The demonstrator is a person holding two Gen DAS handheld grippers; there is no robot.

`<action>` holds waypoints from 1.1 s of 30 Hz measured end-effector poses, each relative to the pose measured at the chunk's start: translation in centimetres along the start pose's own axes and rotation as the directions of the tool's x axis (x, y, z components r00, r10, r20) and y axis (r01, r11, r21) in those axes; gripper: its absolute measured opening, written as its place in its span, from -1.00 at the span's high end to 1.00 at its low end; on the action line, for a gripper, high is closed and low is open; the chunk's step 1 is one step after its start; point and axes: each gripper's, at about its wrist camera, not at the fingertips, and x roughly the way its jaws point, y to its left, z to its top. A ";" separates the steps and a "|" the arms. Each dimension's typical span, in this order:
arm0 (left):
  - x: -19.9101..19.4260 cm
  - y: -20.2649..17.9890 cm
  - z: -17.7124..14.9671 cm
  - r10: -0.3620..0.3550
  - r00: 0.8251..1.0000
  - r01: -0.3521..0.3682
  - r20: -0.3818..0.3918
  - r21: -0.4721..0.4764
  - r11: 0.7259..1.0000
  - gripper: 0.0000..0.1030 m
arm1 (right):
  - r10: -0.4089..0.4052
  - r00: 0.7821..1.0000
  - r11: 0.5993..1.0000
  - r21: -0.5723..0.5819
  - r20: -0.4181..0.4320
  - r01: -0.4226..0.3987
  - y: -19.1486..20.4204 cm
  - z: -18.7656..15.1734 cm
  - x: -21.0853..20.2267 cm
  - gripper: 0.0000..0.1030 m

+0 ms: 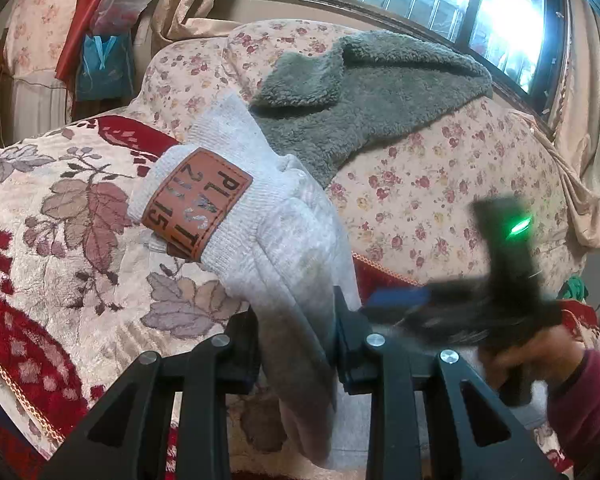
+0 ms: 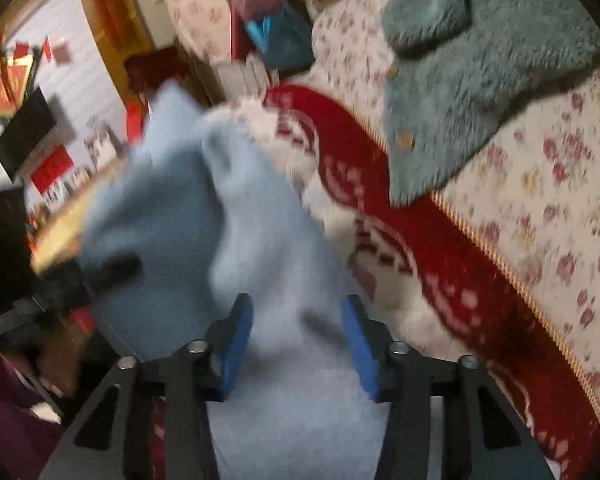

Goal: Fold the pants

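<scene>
While bunched over red-and-cream blanket (image 1: 60, 240), grey pants (image 1: 260, 208) run down between left gripper (image 1: 296, 344) pads, clamped there, leather patch (image 1: 196, 204) just beyond. Right gripper (image 2: 298, 344) partly open, blue pads (image 2: 236, 352) either side of same cloth; contact unclear through blur.

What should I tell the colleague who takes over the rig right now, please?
Left gripper: shut on the pale grey pants, bunched, cuff with brown patch up, over the red leaf-pattern blanket.
Right gripper: blurred; blue pads straddle the fabric, grip unclear.
Done: pants gathered and lifted; no neat fold visible.
Left: lay flat, fold. Keep off the grey fleece on the sofa back.
</scene>
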 end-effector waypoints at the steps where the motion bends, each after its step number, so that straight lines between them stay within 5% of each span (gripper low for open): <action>1: 0.0 0.0 0.0 0.001 1.000 -0.001 0.000 0.001 1.000 0.45 | 0.014 1.000 0.999 0.036 -0.025 -0.013 -0.3 -0.3 1.7 0.28; 6: 0.9 -0.7 -0.3 -0.019 0.999 0.019 -0.026 0.021 1.000 0.52 | 0.007 0.994 0.992 0.125 -0.105 0.006 -1.1 -0.9 8.9 0.29; 16: 1.5 0.0 -0.4 -0.021 1.000 0.022 -0.021 0.014 1.000 0.52 | 0.121 0.991 0.957 0.257 0.057 -0.132 -3.7 0.1 3.4 0.19; 17: 1.5 0.0 -0.5 -0.023 0.999 0.023 -0.023 0.012 1.000 0.52 | 0.134 0.986 0.950 0.270 0.098 -0.156 -3.9 1.1 2.7 0.08; 19: 1.3 0.5 -0.6 -0.024 0.999 0.024 -0.025 0.003 1.000 0.52 | 0.183 0.968 0.935 0.272 0.173 -0.226 -4.5 3.3 2.0 -0.93; 20: 1.2 0.8 -0.7 -0.022 0.999 0.022 -0.025 -0.003 1.000 0.52 | 0.231 0.955 0.926 0.258 0.186 -0.275 -4.8 4.3 2.2 -1.00; 22: 1.1 1.8 -0.9 -0.017 0.999 0.016 -0.032 -0.024 1.000 0.52 | 0.286 0.952 0.923 0.233 0.113 -0.305 -5.4 5.9 3.8 -1.00; 24: 1.3 3.5 -1.2 0.001 0.999 -0.004 -0.047 -0.062 0.998 0.52 | 0.244 0.970 0.944 0.226 0.010 -0.240 -5.8 6.7 6.4 -1.00; 33: 3.1 9.5 -3.1 0.040 0.992 -0.064 -0.123 -0.198 0.978 0.52 | 0.251 0.937 0.957 -0.087 -0.242 -0.278 -1.5 9.3 15.3 -1.00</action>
